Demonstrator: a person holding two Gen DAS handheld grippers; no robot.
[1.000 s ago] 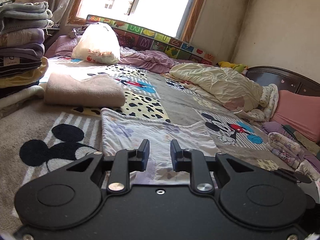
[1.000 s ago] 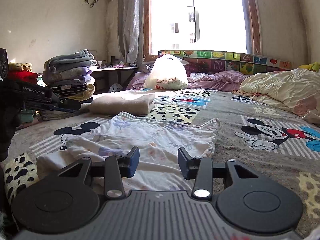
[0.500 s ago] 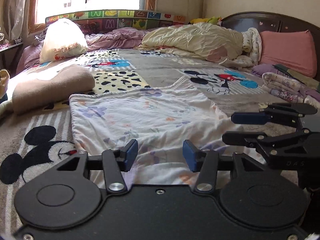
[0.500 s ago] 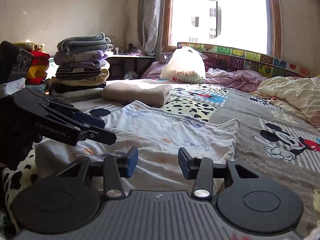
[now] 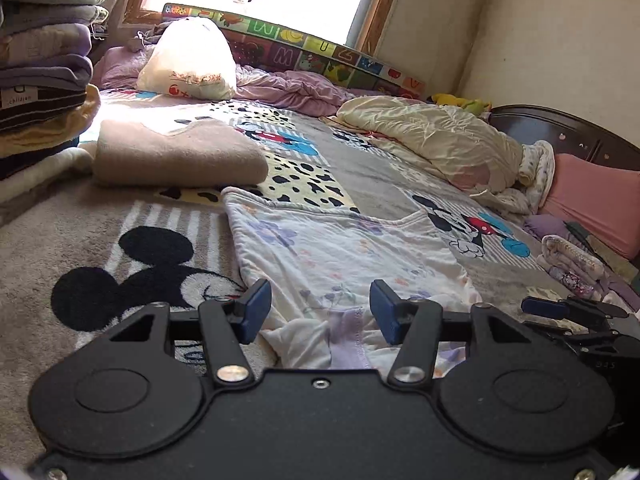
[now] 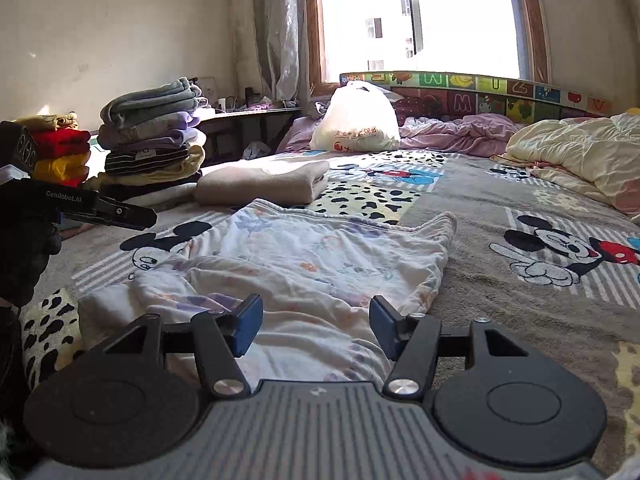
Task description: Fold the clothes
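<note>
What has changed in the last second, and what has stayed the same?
The left gripper opened its jaws wider; its view swung right toward the headboard, then back toward the window. The right gripper stayed open. Neither took hold of the floral garment, which still lies spread on the blanket. The folded towel and clothes stack did not move.

A domestic bedroom is shown. The frame is filled by a bed covered with a cartoon-mouse blanket (image 6: 520, 208). A dark wooden headboard (image 5: 560, 132) and a pink pillow (image 5: 596, 196) are seen at right. Folded clothing is stacked (image 6: 152, 136) at left. A curtained window (image 6: 420, 20) is located at the top centre.
</note>
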